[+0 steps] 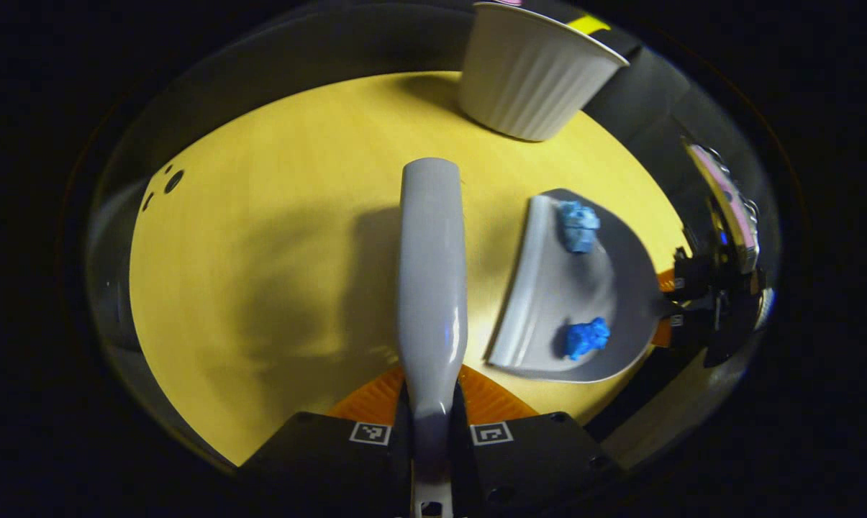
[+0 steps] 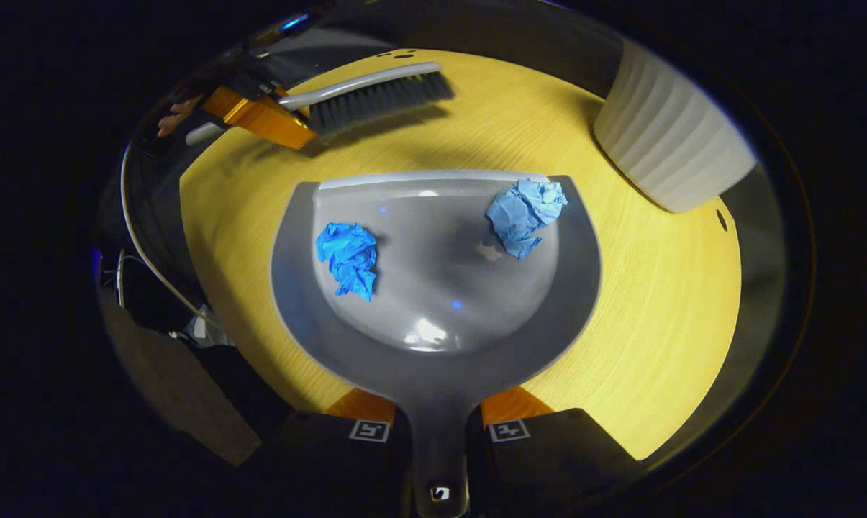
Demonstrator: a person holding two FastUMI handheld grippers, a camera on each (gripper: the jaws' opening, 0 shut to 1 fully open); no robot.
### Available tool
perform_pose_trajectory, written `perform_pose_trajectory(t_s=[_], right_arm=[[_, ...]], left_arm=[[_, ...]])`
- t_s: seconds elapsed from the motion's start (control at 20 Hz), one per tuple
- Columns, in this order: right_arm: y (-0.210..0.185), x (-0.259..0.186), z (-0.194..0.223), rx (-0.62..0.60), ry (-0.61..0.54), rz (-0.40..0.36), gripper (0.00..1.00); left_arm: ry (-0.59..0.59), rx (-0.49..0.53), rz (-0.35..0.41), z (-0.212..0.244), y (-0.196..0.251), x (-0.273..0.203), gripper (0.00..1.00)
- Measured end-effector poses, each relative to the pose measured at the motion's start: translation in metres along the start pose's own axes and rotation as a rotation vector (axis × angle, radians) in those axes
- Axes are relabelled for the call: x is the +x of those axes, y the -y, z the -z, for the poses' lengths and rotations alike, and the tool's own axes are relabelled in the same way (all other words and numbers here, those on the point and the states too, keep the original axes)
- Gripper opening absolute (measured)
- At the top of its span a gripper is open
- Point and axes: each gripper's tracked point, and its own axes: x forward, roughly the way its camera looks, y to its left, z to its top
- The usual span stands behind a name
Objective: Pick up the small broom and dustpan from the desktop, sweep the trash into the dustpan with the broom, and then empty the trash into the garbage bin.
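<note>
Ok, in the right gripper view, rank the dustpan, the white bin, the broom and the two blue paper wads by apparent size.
1. Dustpan, though it is nearest the camera.
2. White bin, partly cut off.
3. Broom, farther off.
4. The two blue wads, left and right: too alike to rank.

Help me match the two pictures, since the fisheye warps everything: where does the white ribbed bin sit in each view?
Left gripper view: the white ribbed bin stands at the top, right of centre, beyond the dustpan.
Right gripper view: the bin is at the upper right, on the far right part of the table.
Shared landmark: the grey dustpan holding two blue paper wads.
</note>
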Motion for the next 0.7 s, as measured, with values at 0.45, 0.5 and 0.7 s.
perform_pose_trajectory(t_s=[0.45, 0.5, 0.7], right_arm=[[-0.008, -0.045, -0.01, 0.233, 0.013, 0.059, 0.33], [-0.009, -0.046, -0.011, 0.248, 0.021, 0.072, 0.33], [-0.003, -0.055, -0.022, 0.297, 0.061, 0.152, 0.33]], left_arm=[[-0.001, -0.027, -0.035, 0.019, -0.017, 0.007, 0.26], [-0.001, -0.024, -0.037, 0.023, -0.017, 0.008, 0.25], [0.006, -0.021, -0.02, 0.028, -0.014, 0.012, 0.25]])
